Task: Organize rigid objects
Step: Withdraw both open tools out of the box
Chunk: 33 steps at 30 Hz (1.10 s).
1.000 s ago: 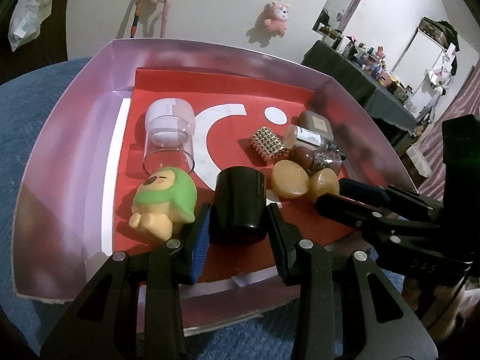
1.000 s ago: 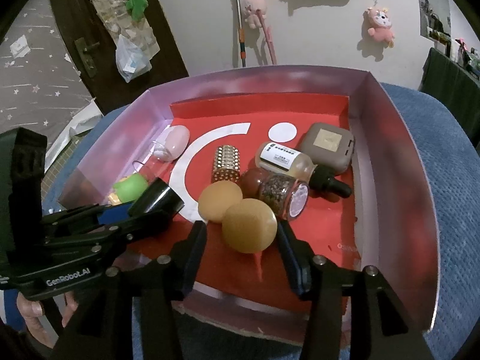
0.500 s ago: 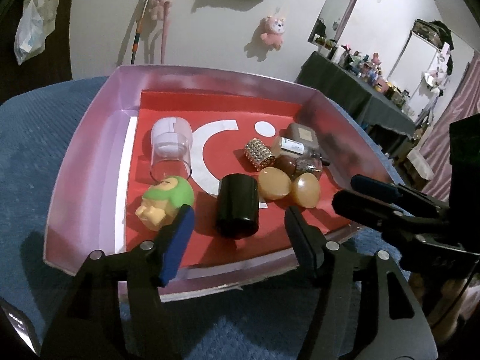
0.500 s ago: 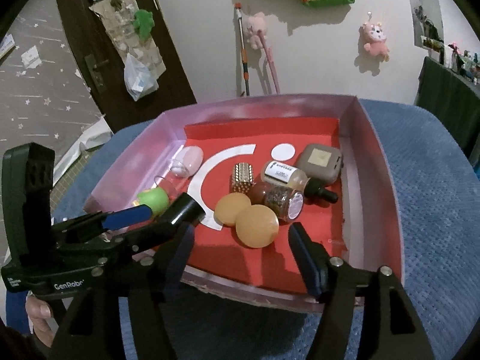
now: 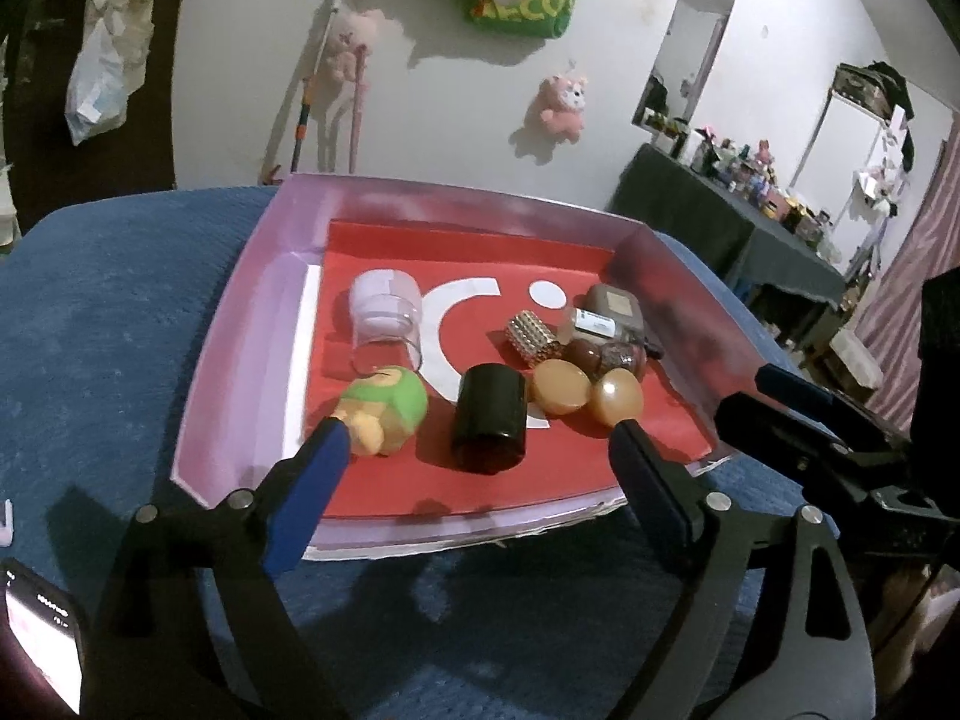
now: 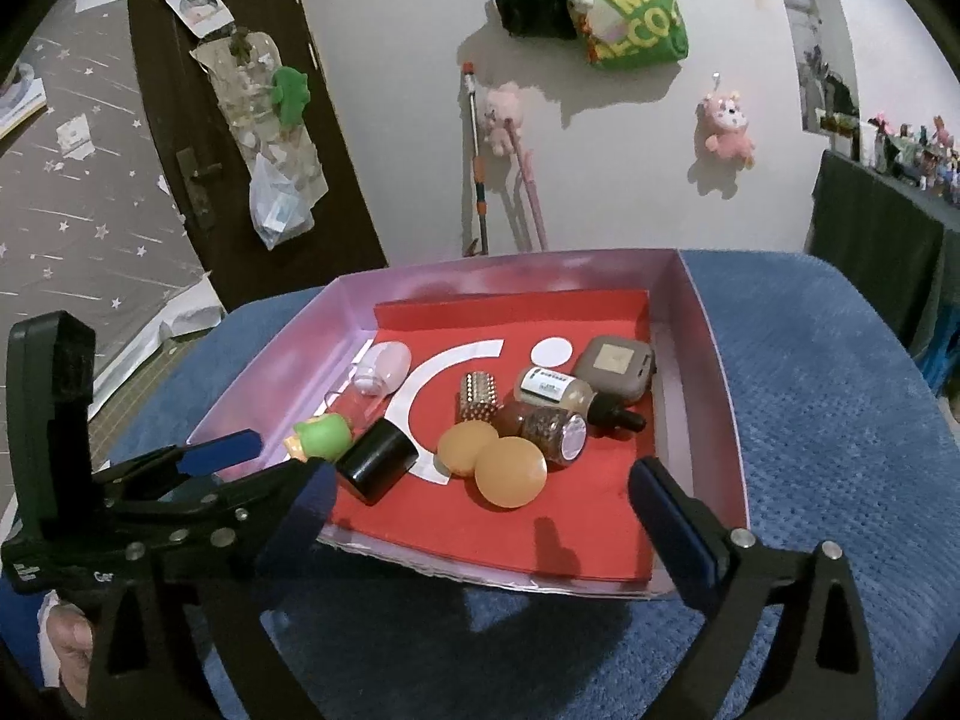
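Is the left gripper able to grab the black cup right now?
Probably yes. The left gripper is open, the black cup lies just ahead between its fingers, and nothing blocks it.

From my left wrist view, the tray (image 5: pixel 240 360) holds everything. Near row, left to right: toy figure (image 5: pixel 384 402), cylinder (image 5: pixel 489 417), two discs (image 5: pixel 561 387) touching. Behind the figure lies a clear cup (image 5: pixel 384 324). Behind the discs: beaded roll (image 5: pixel 531 336), jars, dropper bottle (image 6: pixel 561 390), case (image 6: pixel 612 366) against the right wall.

Red-floored lilac tray (image 5: pixel 240 324) on blue cloth (image 5: pixel 108 312); black cylinder (image 5: pixel 489 418), green-capped toy (image 5: pixel 384 402)
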Each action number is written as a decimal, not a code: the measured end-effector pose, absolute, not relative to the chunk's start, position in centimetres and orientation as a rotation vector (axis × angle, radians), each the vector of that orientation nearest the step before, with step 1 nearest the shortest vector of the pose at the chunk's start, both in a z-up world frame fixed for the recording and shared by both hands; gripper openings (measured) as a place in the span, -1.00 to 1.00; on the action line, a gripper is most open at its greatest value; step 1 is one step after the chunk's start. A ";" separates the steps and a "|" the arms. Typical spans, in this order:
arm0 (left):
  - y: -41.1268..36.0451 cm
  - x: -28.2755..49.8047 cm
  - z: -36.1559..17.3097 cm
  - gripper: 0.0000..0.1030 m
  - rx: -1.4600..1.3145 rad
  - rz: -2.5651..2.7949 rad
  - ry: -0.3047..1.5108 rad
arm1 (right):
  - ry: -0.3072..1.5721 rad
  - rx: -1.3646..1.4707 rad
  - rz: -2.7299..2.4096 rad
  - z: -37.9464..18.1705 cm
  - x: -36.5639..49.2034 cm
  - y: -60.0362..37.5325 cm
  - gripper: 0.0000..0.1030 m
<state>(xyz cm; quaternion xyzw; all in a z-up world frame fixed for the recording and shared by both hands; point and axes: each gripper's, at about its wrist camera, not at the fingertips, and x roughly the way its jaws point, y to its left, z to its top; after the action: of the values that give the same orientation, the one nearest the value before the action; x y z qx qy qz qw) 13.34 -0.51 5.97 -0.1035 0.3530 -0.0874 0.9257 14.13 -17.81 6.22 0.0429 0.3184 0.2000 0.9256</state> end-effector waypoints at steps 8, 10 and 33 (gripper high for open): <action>-0.2 12.7 5.8 0.90 -0.155 -0.084 0.682 | 0.608 0.050 0.350 5.6 13.2 -17.4 1.00; -0.1 12.8 5.6 0.90 -0.146 -0.066 0.684 | 0.605 0.038 0.339 5.4 13.2 -17.2 1.00; -0.7 12.8 3.6 0.90 -0.051 0.005 0.711 | 0.684 0.045 0.336 2.4 13.9 -17.0 1.00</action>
<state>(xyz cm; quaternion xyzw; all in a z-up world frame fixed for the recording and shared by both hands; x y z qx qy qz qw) 12.75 -0.72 3.64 -0.0248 0.3481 0.0023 0.9371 13.90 -16.98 2.43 0.0218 0.3336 0.1640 0.9281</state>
